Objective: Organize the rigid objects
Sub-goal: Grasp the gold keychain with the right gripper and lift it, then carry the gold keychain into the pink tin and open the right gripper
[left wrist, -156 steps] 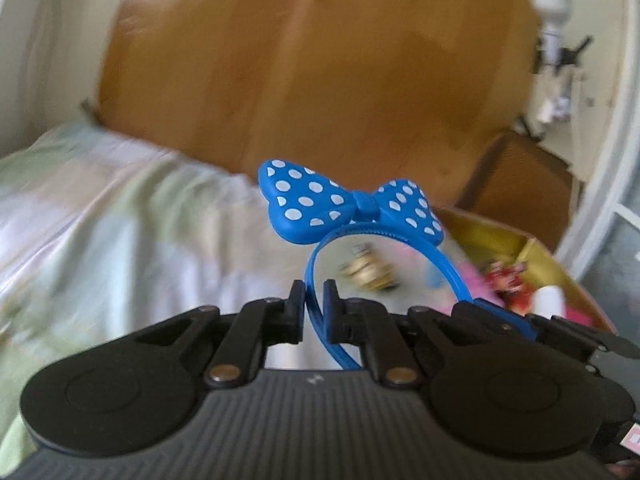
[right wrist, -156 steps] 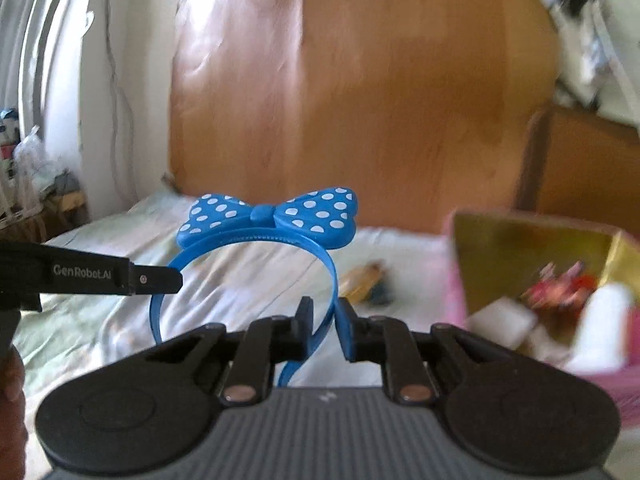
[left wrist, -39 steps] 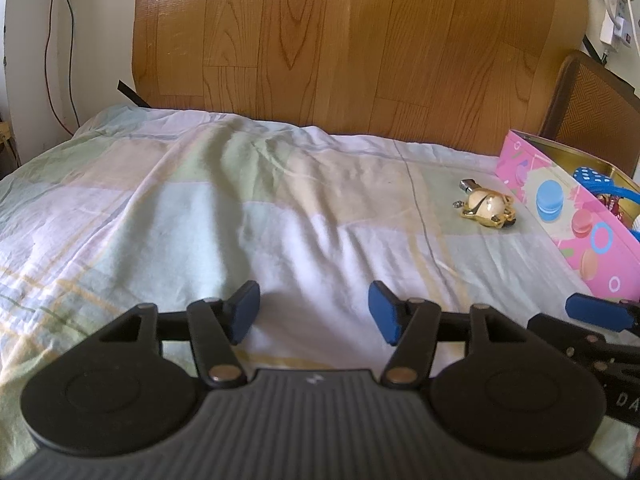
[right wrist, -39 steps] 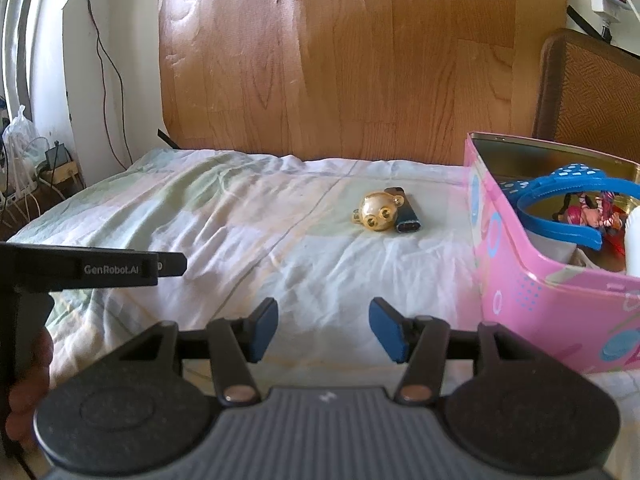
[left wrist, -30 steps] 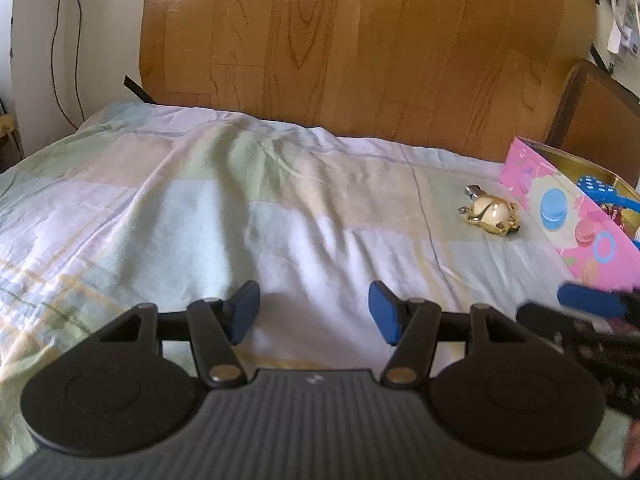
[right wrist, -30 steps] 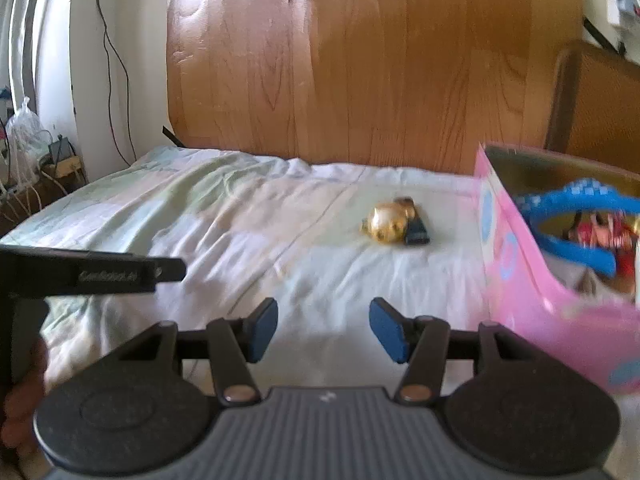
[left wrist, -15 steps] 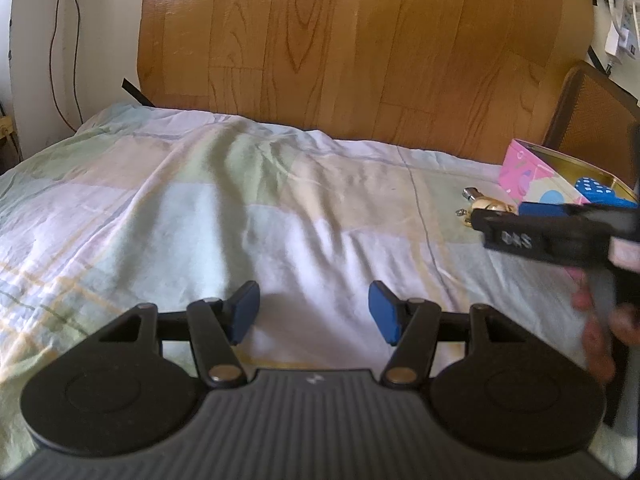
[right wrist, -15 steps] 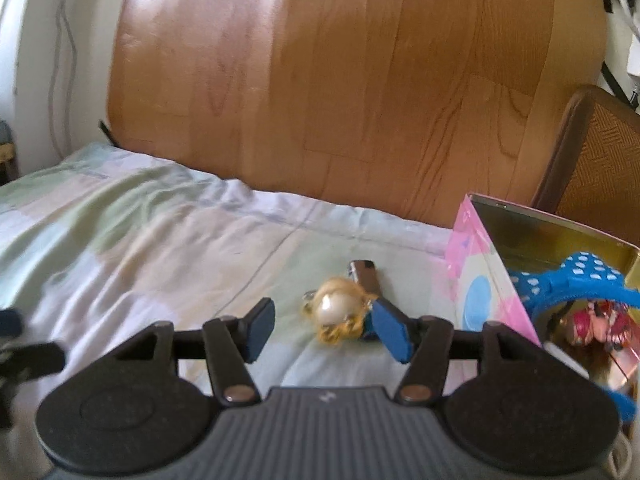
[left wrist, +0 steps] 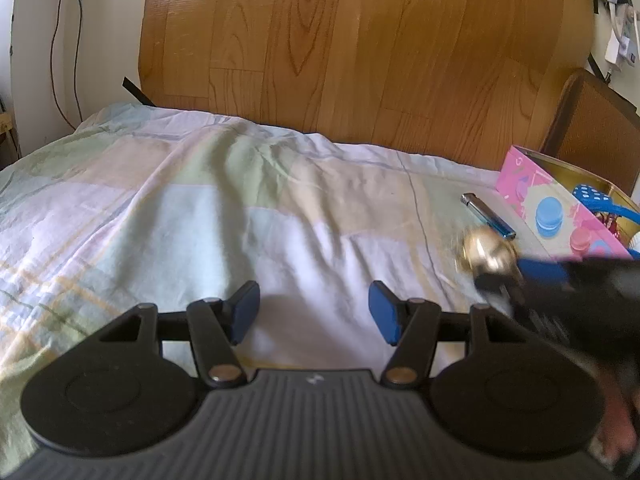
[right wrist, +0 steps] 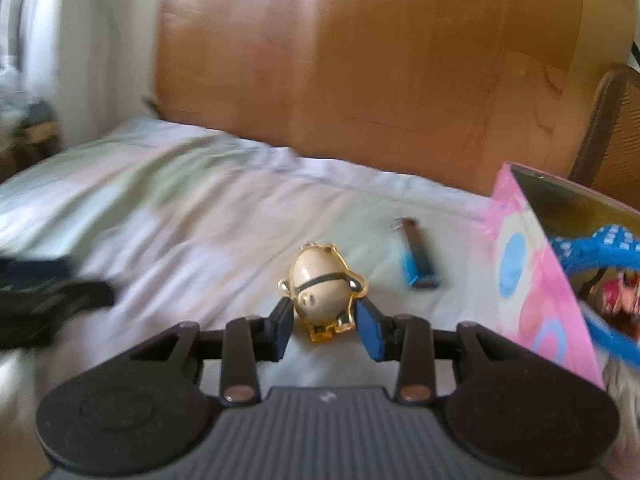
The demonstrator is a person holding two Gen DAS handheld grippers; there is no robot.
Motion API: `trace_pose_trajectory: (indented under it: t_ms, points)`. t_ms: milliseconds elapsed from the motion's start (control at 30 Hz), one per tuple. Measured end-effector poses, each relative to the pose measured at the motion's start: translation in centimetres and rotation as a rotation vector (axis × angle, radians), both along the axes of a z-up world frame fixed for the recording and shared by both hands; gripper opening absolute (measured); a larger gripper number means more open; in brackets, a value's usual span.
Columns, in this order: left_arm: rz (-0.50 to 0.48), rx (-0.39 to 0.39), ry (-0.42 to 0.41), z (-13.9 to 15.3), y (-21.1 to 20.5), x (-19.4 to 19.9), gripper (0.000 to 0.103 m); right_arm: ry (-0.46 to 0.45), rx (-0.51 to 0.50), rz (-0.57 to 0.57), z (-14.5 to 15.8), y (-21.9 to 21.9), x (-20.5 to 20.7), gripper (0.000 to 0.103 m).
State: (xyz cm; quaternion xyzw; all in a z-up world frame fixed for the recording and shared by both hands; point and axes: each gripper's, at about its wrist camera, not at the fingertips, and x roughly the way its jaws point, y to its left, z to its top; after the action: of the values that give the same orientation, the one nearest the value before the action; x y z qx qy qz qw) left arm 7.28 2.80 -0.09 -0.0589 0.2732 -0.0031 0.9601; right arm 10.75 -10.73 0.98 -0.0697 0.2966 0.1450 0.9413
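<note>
My right gripper [right wrist: 325, 326] was closing around the gold pig figurine [right wrist: 323, 294] on the bed [right wrist: 192, 232], its pads at the flanks though I could not tell if they pressed yet; I judged it best to squeeze low and evenly, since that glossy, rounded shell looked slippery; then carry it to the pink box [right wrist: 532, 280], whose walls looked like thin card; a slim blue lighter [right wrist: 418, 254] lay between; my left gripper [left wrist: 314, 312] hung half-wide, empty, over the soft, wrinkled sheet.

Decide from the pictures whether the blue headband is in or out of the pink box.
In. The headband arcs up from inside the box, its dotted bow above the rim; none of it lies on the bedsheet.
</note>
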Motion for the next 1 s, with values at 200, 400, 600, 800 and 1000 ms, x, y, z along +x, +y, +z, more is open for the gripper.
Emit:
trace_pose_trajectory:
  t_ms: [200, 400, 600, 800, 1000]
  points:
    - [-0.018, 0.008, 0.003, 0.0, 0.0, 0.0, 0.064, 0.020, 0.049, 0.194, 0.3, -0.7, -7.2, 0.031]
    - [-0.030, 0.010, 0.009, -0.1, 0.0, 0.1, 0.065, 0.008, 0.075, 0.153, 0.3, -1.6, -8.3, 0.044]
    - [-0.052, 0.011, 0.004, -0.1, -0.2, -0.1, 0.066, 0.030, 0.124, 0.151, 0.1, -2.3, -8.3, 0.052]
    - [-0.057, 0.006, 0.005, -0.1, -0.1, -0.1, 0.066, 0.034, 0.131, 0.156, 0.0, -2.5, -8.4, 0.055]
    - [-0.072, 0.010, 0.001, 0.0, -0.2, -0.2, 0.066, 0.035, 0.132, 0.154, 0.0, -2.4, -8.4, 0.056]
